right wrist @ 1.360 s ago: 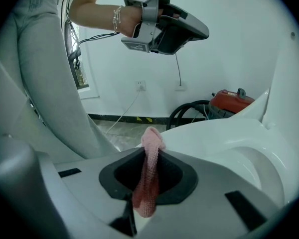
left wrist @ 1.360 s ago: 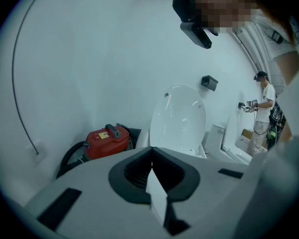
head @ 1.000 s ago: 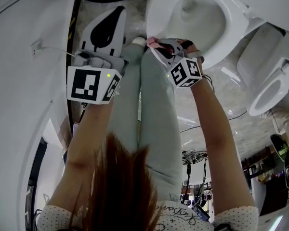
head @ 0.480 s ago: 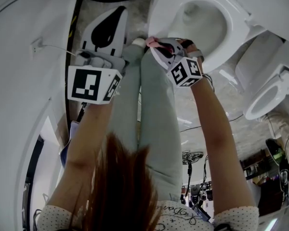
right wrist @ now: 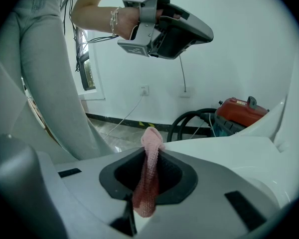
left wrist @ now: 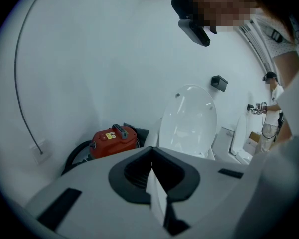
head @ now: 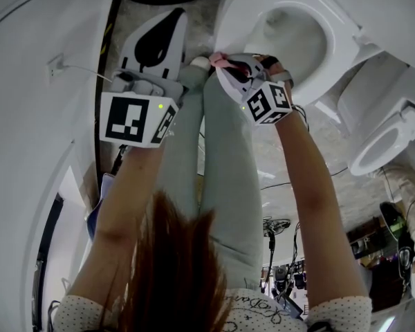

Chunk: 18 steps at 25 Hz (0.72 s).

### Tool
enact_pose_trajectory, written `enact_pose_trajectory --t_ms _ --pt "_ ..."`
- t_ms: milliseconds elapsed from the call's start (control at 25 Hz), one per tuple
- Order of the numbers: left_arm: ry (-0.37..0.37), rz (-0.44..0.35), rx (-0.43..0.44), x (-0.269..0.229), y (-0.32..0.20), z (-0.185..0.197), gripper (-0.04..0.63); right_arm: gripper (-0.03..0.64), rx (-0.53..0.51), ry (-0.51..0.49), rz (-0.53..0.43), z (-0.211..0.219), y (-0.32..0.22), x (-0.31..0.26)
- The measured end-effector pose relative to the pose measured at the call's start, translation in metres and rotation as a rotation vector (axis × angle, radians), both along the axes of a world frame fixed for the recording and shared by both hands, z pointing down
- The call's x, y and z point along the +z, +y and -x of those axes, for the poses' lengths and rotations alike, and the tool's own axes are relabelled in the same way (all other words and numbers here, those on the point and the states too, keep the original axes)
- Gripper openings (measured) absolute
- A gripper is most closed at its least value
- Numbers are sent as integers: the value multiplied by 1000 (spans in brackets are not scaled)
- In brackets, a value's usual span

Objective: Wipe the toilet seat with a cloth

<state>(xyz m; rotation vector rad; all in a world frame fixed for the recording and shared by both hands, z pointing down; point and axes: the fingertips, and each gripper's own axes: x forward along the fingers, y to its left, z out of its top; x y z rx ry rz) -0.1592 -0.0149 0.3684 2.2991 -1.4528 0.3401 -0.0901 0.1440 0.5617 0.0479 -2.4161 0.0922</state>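
Hardly anything has shifted: my right gripper (head: 225, 66), clamped on the pink cloth (right wrist: 148, 176), hovers at the toilet seat's (head: 335, 54) front edge. My left gripper (head: 164, 26) has its jaws together, empty. I'd press the cloth flat, then sweep.

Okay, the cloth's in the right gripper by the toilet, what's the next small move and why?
Probably ease the right gripper forward and down so the pink cloth presses onto the near rim of the toilet seat, then begin wiping. Its jaws are shut on the cloth, whose tip pokes out right beside that rim, but the views don't show firm contact.
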Motion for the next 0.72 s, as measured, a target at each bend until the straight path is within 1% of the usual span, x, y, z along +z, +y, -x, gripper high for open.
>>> enact_pose_trajectory --t_ms 360,720 --pt "-7 5 -24 2 -10 6 5 57 -32 -6 -11 1 -13 -1" --pt "-7 15 -21 5 -13 2 5 57 -20 -12 -22 1 -32 -2"
